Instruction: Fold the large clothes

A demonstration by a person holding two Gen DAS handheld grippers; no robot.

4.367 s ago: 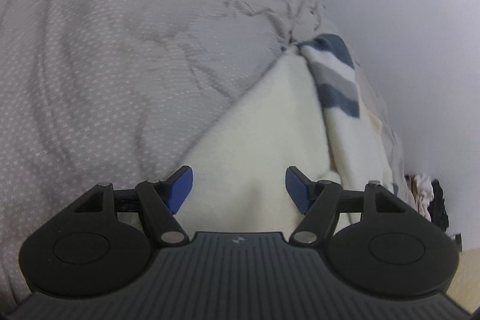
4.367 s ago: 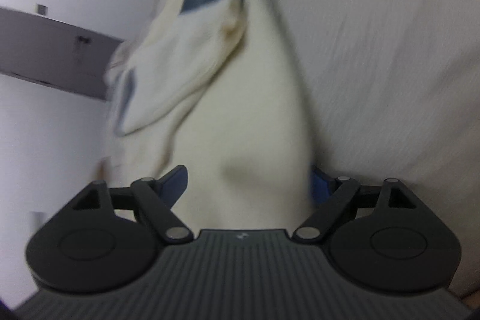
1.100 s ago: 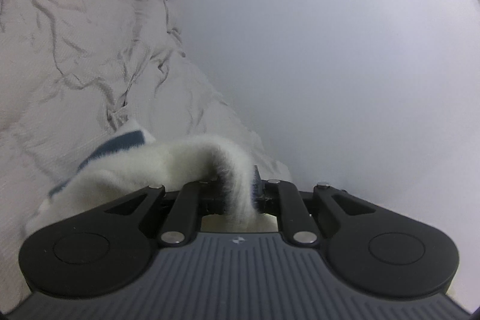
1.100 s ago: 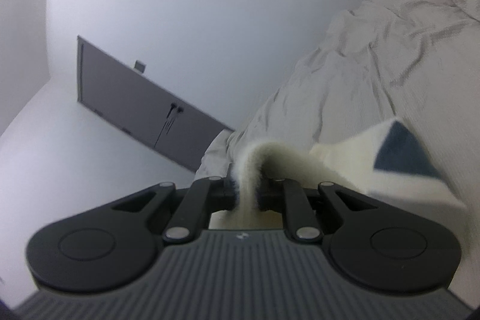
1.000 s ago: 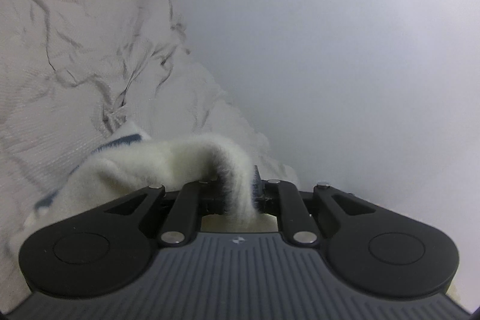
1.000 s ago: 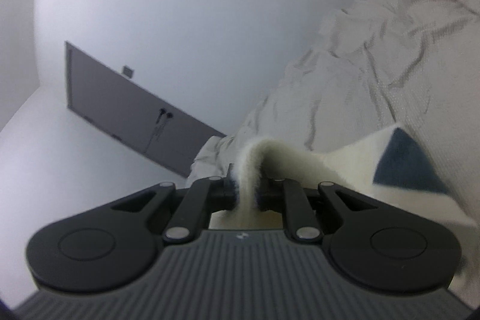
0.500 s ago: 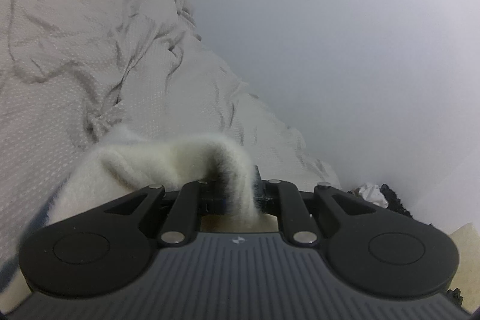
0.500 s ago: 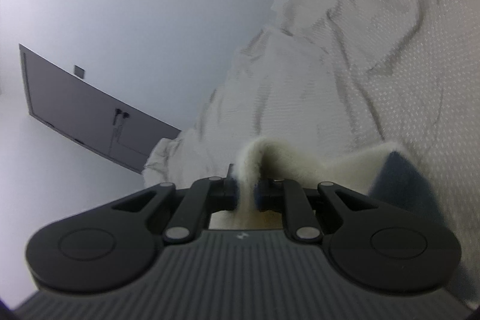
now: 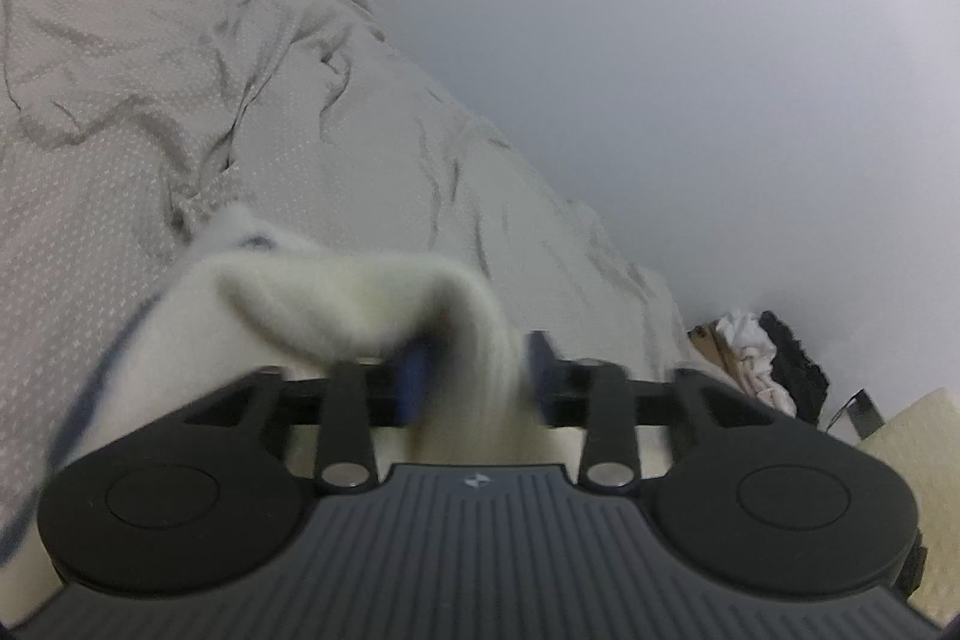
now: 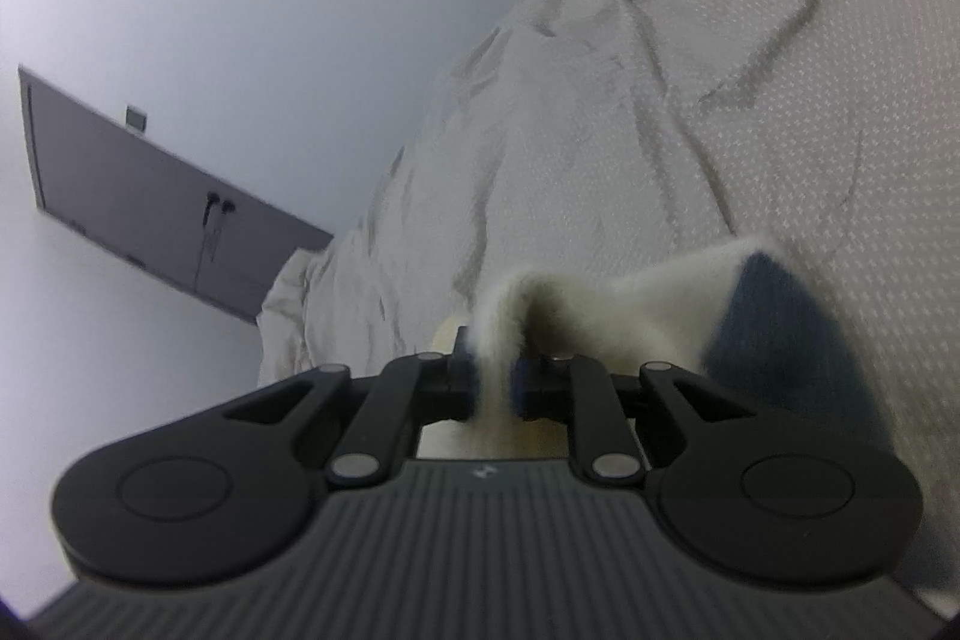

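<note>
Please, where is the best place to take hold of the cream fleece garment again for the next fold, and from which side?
Probably at its raised fold, where the cream fleece garment stands up from the bedcover. Come from above, one finger on each side of the ridge. The left gripper and right gripper have just been opening, fleece between the jaws.

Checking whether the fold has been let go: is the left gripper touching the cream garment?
Cannot tell. In the left wrist view the left gripper has just been opening; the cream garment hangs between its fingers, too blurred to show contact or gap.
</note>
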